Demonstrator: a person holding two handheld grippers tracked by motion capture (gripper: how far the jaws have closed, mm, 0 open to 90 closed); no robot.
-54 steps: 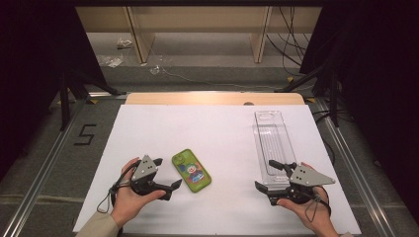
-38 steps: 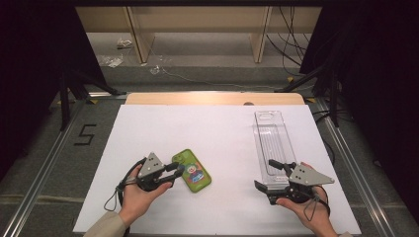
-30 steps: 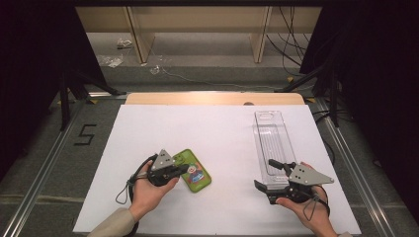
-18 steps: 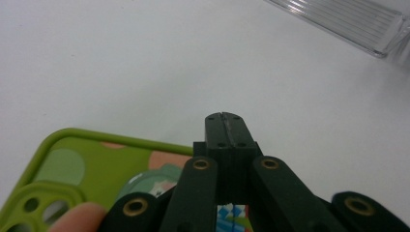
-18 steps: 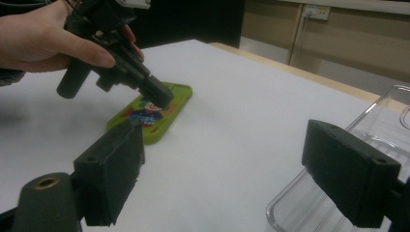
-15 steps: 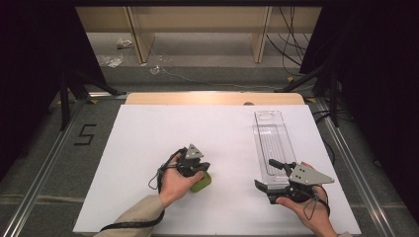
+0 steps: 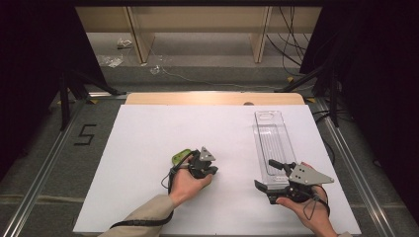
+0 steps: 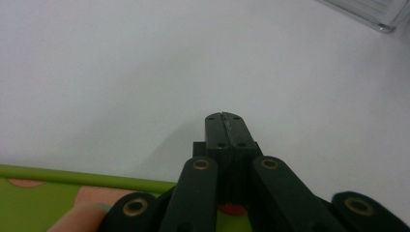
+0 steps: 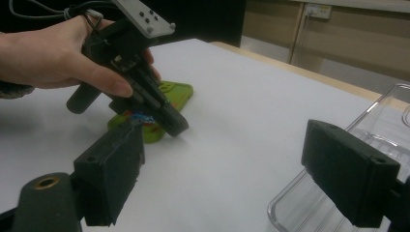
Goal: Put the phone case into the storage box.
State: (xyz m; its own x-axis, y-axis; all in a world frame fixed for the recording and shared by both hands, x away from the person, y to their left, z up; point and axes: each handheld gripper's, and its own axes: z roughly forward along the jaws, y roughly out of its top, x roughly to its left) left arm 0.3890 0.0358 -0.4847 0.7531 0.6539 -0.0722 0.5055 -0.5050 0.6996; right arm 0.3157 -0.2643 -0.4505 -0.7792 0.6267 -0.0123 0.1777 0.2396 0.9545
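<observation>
A flat green pack [image 7: 180, 157] with a colourful print lies on the white table [image 7: 148, 133] left of centre. My left gripper [image 7: 211, 171] is shut and lies low across the pack, with its tips just past the pack's right edge. In the left gripper view the shut jaws [image 8: 226, 119] point at bare white table, with the green pack [image 8: 43, 195] under their base. My right gripper [image 7: 267, 176] stands open at the near end of a clear plastic tray [image 7: 271, 140]. In the right gripper view it [image 9: 232, 169] holds nothing and faces the left gripper [image 9: 175, 126] and the green pack [image 9: 180, 92].
The long, narrow clear tray [image 9: 387, 125] runs away from me on the table's right side. A wooden strip [image 7: 212, 98] edges the far side of the table. Metal rails and dark floor flank both sides.
My left hand has moved its gripper right, from beside the green pack to on top of it, and now covers most of it. The right gripper has stayed in place, open.
</observation>
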